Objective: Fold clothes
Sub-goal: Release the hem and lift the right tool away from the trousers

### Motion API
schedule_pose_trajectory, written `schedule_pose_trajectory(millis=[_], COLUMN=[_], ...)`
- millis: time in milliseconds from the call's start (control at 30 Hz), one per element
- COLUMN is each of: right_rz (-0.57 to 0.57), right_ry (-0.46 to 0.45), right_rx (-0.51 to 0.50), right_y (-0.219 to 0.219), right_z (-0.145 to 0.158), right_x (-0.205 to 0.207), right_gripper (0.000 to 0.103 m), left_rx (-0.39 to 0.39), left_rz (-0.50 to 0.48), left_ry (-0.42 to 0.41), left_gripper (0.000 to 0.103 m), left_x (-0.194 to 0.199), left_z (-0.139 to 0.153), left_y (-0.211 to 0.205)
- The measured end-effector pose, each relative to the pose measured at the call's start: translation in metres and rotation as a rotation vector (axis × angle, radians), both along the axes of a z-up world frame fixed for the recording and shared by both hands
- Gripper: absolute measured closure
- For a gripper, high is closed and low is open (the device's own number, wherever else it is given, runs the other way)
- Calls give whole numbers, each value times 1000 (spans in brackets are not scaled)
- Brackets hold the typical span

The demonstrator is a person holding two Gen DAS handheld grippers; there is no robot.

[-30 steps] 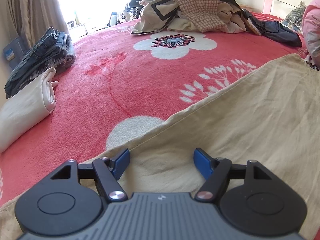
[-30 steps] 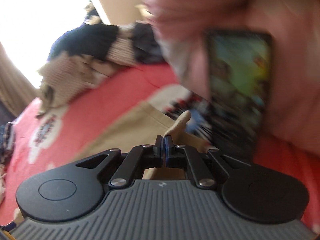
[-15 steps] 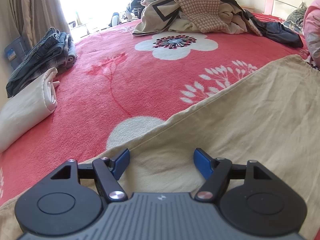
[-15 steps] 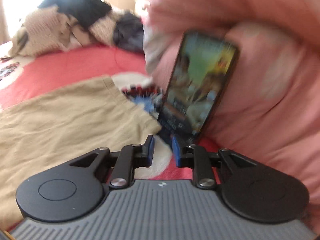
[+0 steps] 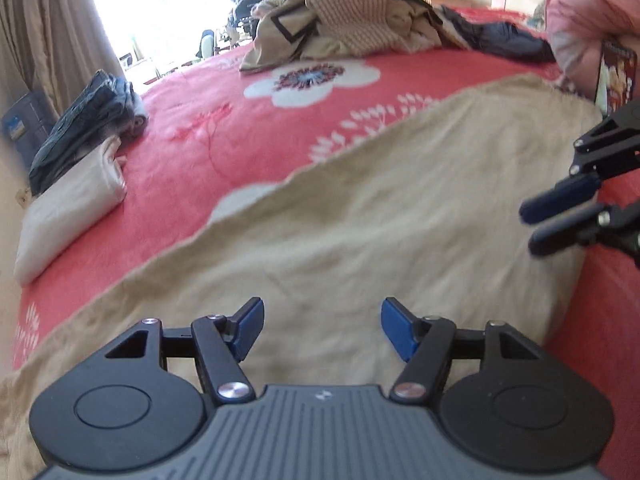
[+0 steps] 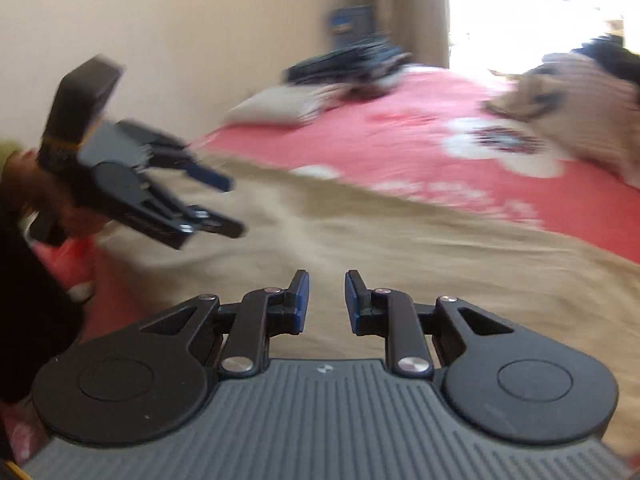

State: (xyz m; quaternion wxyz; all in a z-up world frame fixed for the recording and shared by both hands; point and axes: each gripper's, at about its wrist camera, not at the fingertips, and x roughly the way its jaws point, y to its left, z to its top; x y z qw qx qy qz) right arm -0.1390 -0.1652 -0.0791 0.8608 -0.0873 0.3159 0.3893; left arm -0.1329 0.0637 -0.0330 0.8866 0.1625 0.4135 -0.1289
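A tan garment (image 5: 360, 216) lies flat on the red floral bedspread (image 5: 224, 120); it also fills the middle of the right wrist view (image 6: 420, 248). My left gripper (image 5: 322, 320) hovers over the garment's near part, open, with nothing between its blue pads. My right gripper (image 6: 327, 300) is also open and empty, above the same cloth. From the left wrist camera the right gripper (image 5: 538, 224) comes in from the right edge over the garment's right side. Through the right wrist camera the left gripper (image 6: 228, 208) appears at left, held by a hand.
A pile of unfolded clothes (image 5: 352, 28) sits at the far end of the bed. Folded jeans (image 5: 88, 120) and a folded cream piece (image 5: 72, 204) lie at the left edge. A pink pillow (image 5: 588, 4) and a phone (image 5: 616, 72) are at far right.
My right gripper let go of the tan garment's corner, opened, and swung left from facing the phone and pillow to face across the garment. The left gripper rose slightly and stayed open.
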Motion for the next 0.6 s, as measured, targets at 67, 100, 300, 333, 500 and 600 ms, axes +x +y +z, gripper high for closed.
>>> schedule_pose_trajectory(millis=[67, 100, 300, 333, 500, 600], right_rz=[42, 63, -33, -103, -387, -346], right_ry=[-3, -5, -14, -18, -37, -102], right_rx=[-38, -57, -190, -224, -419, -282], right_y=[3, 4, -48, -67, -120, -95], right_z=[-11, -17, -26, -23, -7, 16], right_x=[-5, -8, -5, -1, 18, 21], right_gripper=[87, 87, 89, 89, 90, 90], left_rx=[4, 6, -48, -55, -73, -67], left_rz=[20, 37, 91, 97, 117, 117], left_ry=[10, 20, 33, 35, 35, 29], left_gripper=[36, 36, 32, 32, 31, 31], left_x=[-7, -8, -10, -11, -12, -13], left_z=[-7, -11, -14, -14, -14, -14], left_y=[6, 10, 39, 42, 49, 47])
